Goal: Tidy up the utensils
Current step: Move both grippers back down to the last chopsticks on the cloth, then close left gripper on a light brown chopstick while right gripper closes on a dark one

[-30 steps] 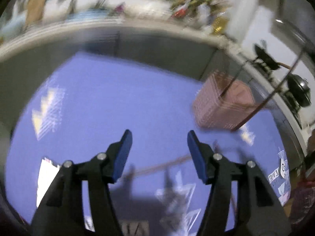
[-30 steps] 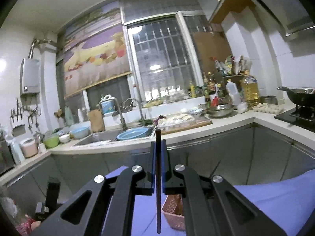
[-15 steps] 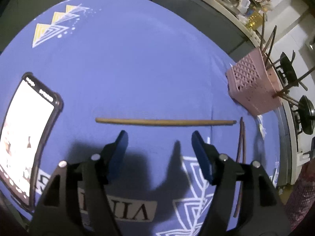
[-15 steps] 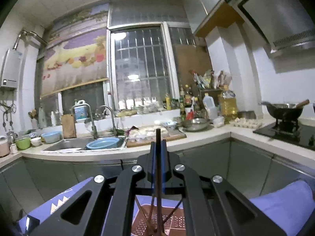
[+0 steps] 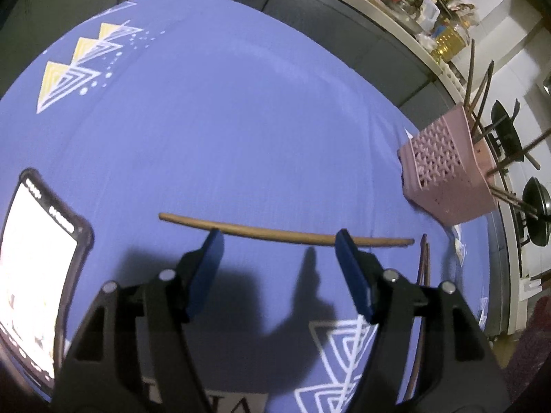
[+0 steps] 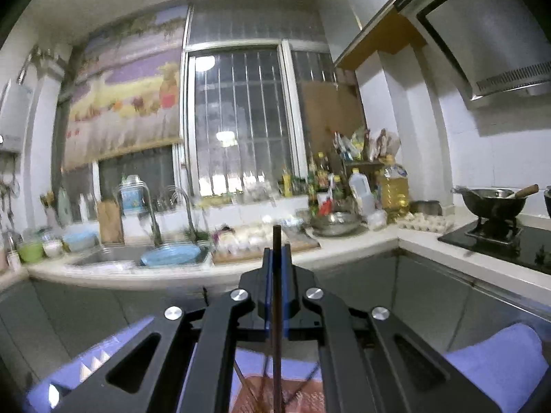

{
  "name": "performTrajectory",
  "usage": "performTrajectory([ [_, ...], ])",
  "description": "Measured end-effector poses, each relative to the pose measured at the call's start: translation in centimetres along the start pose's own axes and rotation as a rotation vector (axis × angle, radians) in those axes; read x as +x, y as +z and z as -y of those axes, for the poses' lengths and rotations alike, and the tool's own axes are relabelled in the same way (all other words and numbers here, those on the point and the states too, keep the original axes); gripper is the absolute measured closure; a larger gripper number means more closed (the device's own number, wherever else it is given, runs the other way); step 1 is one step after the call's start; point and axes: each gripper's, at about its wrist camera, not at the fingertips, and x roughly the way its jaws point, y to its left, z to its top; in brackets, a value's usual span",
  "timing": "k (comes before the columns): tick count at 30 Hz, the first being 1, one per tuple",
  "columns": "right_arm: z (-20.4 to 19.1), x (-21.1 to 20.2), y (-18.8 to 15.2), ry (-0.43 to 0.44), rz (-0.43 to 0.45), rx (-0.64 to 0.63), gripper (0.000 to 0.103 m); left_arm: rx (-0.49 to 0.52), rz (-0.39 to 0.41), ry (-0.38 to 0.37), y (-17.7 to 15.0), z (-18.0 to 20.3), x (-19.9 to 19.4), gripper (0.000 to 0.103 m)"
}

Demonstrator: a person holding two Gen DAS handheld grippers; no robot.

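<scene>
over blue cloth [image 5: 241, 120], left gripper [image 5: 277, 237] fingers wide, right gripper [image 6: 276, 251] fingers clamping dark chopstick [image 6: 276, 309], basket [image 6: 282, 395] cut off

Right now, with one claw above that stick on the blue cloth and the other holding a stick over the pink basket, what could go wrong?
1. The left gripper has open jaws lined up along the light chopstick, not across it; closing may miss or roll it.
2. The phone lies close by and could get knocked.
3. The right gripper pinches a dark chopstick upright over the pink basket, where leaning chopsticks could deflect it.
</scene>
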Motion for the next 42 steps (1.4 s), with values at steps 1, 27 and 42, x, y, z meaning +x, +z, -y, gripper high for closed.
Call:
performTrajectory([
  [1,0.0,0.3,-1.3,-0.010,-0.034,-0.006,0.098,-0.004,-0.001,-0.003,0.1,0.0,0.1,0.039],
  [27,-11.0,3.7,-20.9,0.445,-0.757,-0.218,0.056,-0.017,-0.001,-0.021,0.6,-0.6,0.1,0.039],
  [42,-11.7,-3.5,-25.7,0.710,-1.008,0.046,0.062,0.119,0.016,0.039,1.2,2.6,1.8,0.053],
])
